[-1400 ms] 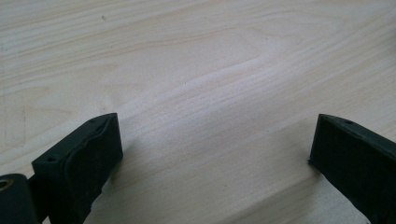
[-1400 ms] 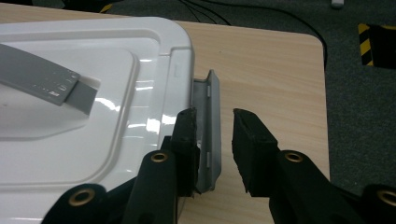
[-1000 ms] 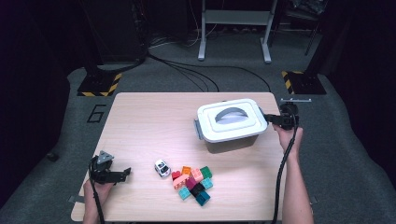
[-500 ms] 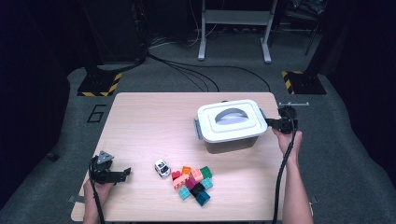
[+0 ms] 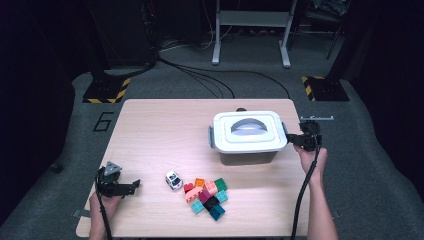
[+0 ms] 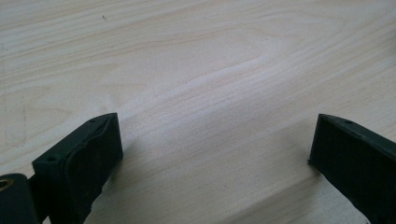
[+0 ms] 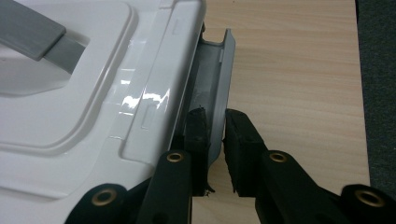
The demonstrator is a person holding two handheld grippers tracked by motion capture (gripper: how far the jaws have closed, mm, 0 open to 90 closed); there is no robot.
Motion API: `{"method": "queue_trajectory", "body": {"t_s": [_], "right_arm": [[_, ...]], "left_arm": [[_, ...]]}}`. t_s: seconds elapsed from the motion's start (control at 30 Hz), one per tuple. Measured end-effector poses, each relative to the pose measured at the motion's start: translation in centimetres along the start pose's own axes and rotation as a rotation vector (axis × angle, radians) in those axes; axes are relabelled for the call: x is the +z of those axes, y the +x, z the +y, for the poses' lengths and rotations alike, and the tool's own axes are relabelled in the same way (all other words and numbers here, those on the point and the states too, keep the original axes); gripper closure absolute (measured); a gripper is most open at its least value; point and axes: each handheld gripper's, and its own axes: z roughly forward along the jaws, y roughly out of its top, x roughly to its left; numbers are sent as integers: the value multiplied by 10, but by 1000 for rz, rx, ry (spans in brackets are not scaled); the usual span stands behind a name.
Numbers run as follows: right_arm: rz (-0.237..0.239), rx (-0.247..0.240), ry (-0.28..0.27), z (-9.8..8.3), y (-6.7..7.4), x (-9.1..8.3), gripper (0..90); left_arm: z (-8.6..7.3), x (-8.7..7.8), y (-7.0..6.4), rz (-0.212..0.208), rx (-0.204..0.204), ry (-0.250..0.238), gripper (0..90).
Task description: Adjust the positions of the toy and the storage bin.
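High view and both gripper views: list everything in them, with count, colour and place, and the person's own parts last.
Table: one, light wood, centre.
Storage box: one, white with grey lid handle, right half of the table.
Side latch: one, grey, on the box's right end, flipped outward.
Toy car: one, white, near edge, left of the blocks.
Building blocks: a pile, red, orange, pink, teal, green, black, near edge.
Floor stands: two, black with yellow stripes, behind the table.
Left claw: black, open, over bare wood at the near left corner.
Right claw: black, shut on the side latch.
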Motion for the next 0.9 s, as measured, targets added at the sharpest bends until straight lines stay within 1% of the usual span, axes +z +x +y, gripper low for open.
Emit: {"method": "queue_trajectory", "body": {"t_s": [0.03, 0.07, 0.13, 0.2, 0.23, 0.27, 0.3, 0.33, 0.43, 0.53, 0.63, 0.73, 0.77, 0.8, 0.9], "right_arm": [[3, 3, 1, -1, 1, -1, 793], [7, -12, -6, -2, -1, -1, 788], [15, -23, -6, -1, -2, -1, 764], [-5, -31, -10, 2, -2, -4, 694], [-12, -43, -19, 4, -3, -5, 639], [-17, -38, -24, 6, -3, -8, 590], [-22, -46, -27, 8, -4, -10, 568], [-27, -51, -36, 9, -3, -13, 526], [-36, -87, -59, 15, 1, -22, 422], [3, -140, -74, 20, 7, -28, 319], [53, -202, -57, 26, 19, -27, 262], [87, -285, -29, 31, 34, -19, 224], [102, -293, -12, 32, 40, -16, 218], [113, -319, -5, 34, 44, -12, 214], [138, -343, 16, 40, 58, -1, 215]], "left_arm": [[0, 0, 0, 0, 0, 0, 23], [0, 0, 0, 0, -2, -1, 23], [0, 0, 0, 0, -2, -1, 23], [0, 0, 0, 0, -1, -1, 23], [0, 0, 0, 0, -1, -1, 23], [0, 0, 0, 0, -1, -1, 23], [0, 0, 0, 0, -1, 0, 23], [0, 0, 0, 0, -1, -1, 23], [0, 0, 0, 0, -1, -1, 23], [0, 0, 0, 1, -3, -2, 23], [0, 0, 0, 1, -2, -1, 24], [0, 0, 0, 1, -2, -1, 24], [0, 0, 0, 1, -2, -2, 24], [0, 0, 0, 1, -2, -1, 24], [0, 0, 0, 1, -2, -1, 24]]}}
